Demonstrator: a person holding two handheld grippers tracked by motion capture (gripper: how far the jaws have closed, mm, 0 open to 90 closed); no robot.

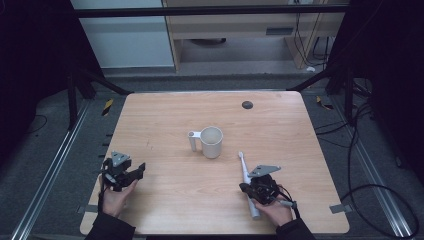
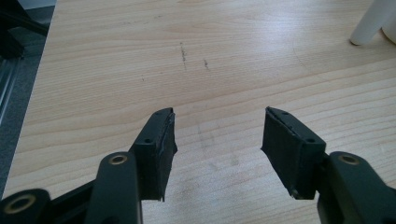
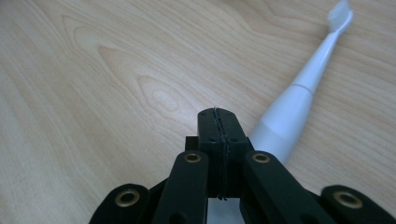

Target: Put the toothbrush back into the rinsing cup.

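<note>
A white mug with its handle to the left stands upright at the table's middle. In the left gripper view the mug's handle shows at the top right corner. A white electric toothbrush lies flat to the right of the mug, head toward the far side. My right gripper sits low over the brush's handle, its jaws shut with nothing between them. In the right gripper view the toothbrush runs up and right beside the shut right gripper. My left gripper rests near the table's left edge; its jaws stand open over bare wood.
The wooden table has a small dark round disc near its far edge. Black cables trail on the floor to the right. A pale cabinet stands beyond the table.
</note>
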